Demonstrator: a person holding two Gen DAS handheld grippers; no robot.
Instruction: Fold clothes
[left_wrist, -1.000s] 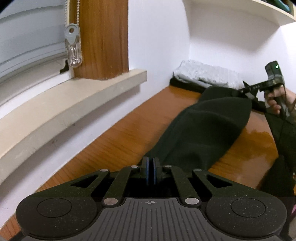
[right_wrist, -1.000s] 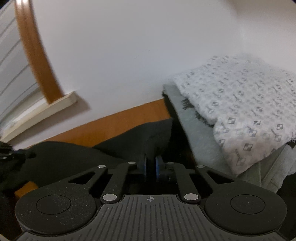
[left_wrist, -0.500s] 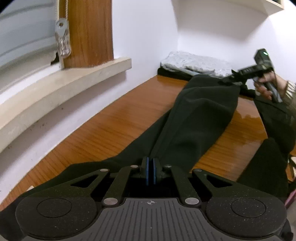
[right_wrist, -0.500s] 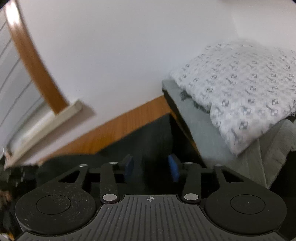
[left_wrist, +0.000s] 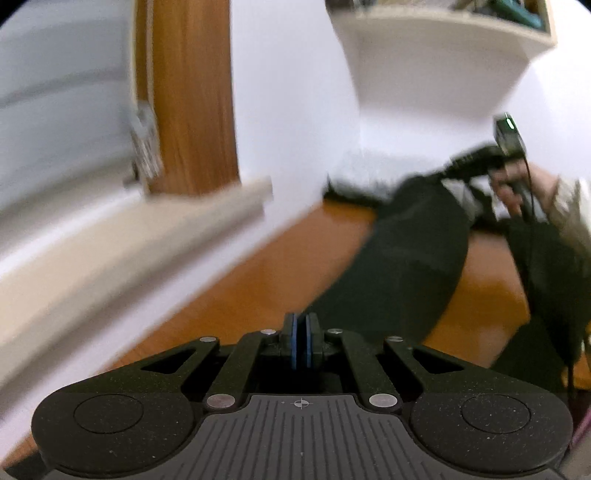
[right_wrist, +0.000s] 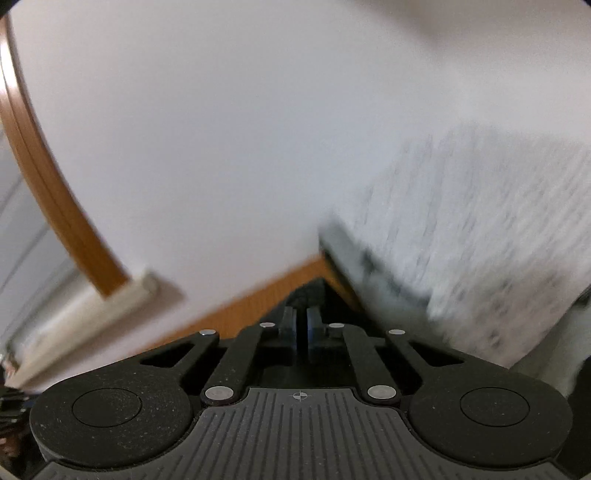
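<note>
**Two grips, one dark garment strung between them**

Both of my grippers are clenched on the garment, a long dark piece that sags over the table. Its long axis runs from my left gripper away toward the far right, where the right gripper pinches the other end, near the folded pile by the wall. The left jaws sit pressed together with cloth running out from them. The right jaws have just been closing and now nip dark fabric in their narrow gap. Each hand owns its own end, so neither is nearer the middle. I judge the coming fold turns on carrying one end along that axis to the other. Blur hides the edges.
</note>
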